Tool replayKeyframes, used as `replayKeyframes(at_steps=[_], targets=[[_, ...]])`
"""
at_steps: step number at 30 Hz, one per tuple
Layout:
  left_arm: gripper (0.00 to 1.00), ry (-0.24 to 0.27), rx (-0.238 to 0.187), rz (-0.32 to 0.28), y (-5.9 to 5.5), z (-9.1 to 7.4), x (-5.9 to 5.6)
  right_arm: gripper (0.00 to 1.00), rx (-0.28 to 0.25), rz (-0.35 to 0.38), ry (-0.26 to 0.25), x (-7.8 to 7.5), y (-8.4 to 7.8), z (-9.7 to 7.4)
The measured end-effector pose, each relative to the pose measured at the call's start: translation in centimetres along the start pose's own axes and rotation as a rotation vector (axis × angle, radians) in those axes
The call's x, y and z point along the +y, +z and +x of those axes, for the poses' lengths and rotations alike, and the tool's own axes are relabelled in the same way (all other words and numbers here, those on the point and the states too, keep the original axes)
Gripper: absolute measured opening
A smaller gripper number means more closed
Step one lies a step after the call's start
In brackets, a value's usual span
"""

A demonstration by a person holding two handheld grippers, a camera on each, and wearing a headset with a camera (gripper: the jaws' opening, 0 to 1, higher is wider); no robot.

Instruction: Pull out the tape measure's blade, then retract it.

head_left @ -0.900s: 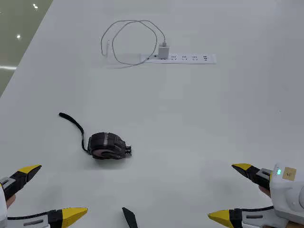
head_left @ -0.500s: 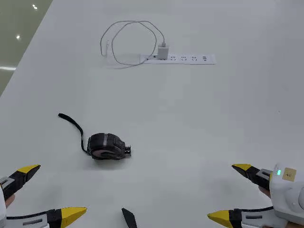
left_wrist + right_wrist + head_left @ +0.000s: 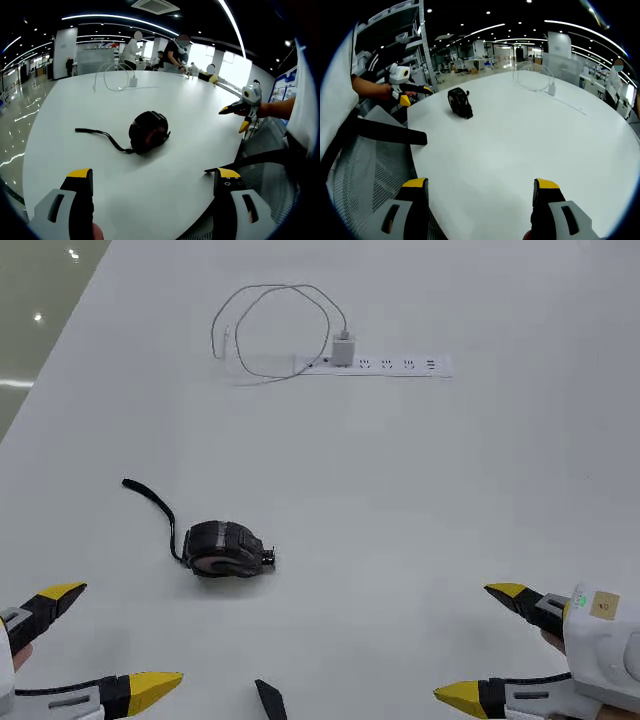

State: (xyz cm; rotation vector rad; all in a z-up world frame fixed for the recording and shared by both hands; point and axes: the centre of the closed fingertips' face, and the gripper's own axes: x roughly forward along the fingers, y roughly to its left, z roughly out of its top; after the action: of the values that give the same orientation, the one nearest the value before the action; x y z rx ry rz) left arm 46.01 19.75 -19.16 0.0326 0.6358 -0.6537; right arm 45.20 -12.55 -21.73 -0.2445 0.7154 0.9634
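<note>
Tape measure [image 3: 225,548] lies on the table [image 3: 420,490], any lettering seemingly unreadable.

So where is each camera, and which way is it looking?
Head view: on the person's headset, looking forward and down at the table, the tape measure, the left gripper and the right gripper.
Left gripper view: on the left gripper, looking along its jaws at the tape measure; the right forearm and right gripper show.
Right gripper view: on the right gripper, facing across the table; the left forearm and left gripper show.
Shared: all three see the tape measure.
</note>
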Motion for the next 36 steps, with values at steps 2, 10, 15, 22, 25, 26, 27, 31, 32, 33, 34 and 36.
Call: replayKeyframes(at_steps=[2, 10, 15, 22, 25, 26, 27, 31, 32, 33, 34, 36], targets=[[0.99, -0.002, 0.000, 0.005, 0.1, 0.1, 0.1, 0.84, 0.000, -0.002, 0.002, 0.0, 0.1, 0.1], [0.99, -0.003, 0.000, 0.010, 0.3, 0.3, 0.4, 0.84, 0.004, -0.007, 0.009, -0.1, 0.2, 0.3], [0.99, -0.014, 0.006, 0.029, 0.7, 0.8, 0.5, 0.84, 0.008, -0.022, 0.018, -0.4, 0.6, 0.7], [0.99, -0.034, 0.018, 0.061, 1.2, 1.4, 0.7, 0.84, 0.026, -0.065, 0.038, -0.7, 1.4, 1.5], [0.99, -0.042, 0.022, 0.070, 1.4, 1.6, 0.9, 0.84, 0.028, -0.074, 0.045, -1.1, 1.6, 1.7], [0.99, -0.046, 0.023, 0.071, 1.5, 1.7, 1.0, 0.84, 0.030, -0.081, 0.047, -1.2, 1.8, 1.7], [0.99, -0.047, 0.024, 0.074, 1.5, 1.8, 1.0, 0.84, 0.032, -0.085, 0.049, -1.2, 1.9, 1.8], [0.99, -0.054, 0.032, 0.098, 1.8, 2.2, 1.2, 0.84, 0.042, -0.106, 0.060, -1.3, 2.2, 2.2], [0.99, -0.057, 0.035, 0.103, 1.9, 2.3, 1.2, 0.84, 0.046, -0.111, 0.064, -1.3, 2.2, 2.3], [0.99, -0.059, 0.038, 0.109, 1.9, 2.4, 1.2, 0.84, 0.049, -0.116, 0.067, -1.3, 2.3, 2.4], [0.99, -0.063, 0.040, 0.116, 2.0, 2.5, 1.2, 0.84, 0.051, -0.122, 0.071, -1.4, 2.4, 2.5], [0.99, -0.071, 0.046, 0.126, 2.1, 2.7, 1.2, 0.84, 0.054, -0.130, 0.079, -1.4, 2.5, 2.7]])
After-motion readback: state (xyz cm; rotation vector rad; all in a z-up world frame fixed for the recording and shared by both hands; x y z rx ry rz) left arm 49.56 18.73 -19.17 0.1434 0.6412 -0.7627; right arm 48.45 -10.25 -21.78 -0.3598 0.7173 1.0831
